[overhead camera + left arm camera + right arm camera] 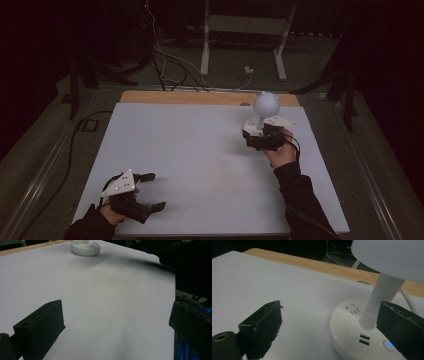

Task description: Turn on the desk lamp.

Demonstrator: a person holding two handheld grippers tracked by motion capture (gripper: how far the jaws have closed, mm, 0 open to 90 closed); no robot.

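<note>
left hand-held gripper [150,191], open; white lamp [264,112] beyond

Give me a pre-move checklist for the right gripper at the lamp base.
1. Right gripper open: ok, jaws stand wide apart.
2. Nothing held in it: ok.
3. Lamp upright on the table: ok, stem vertical, base flat.
4. Jaws lined up on a target: cannot tell; the base and stem sit toward the right jaw, and the button with the blue light is right beside that jaw.
5. Lamp cord free: cannot tell; a white cable leaves behind the base, its run is hidden.
6. Left gripper out of the way: ok, open, near the table's front left.
</note>
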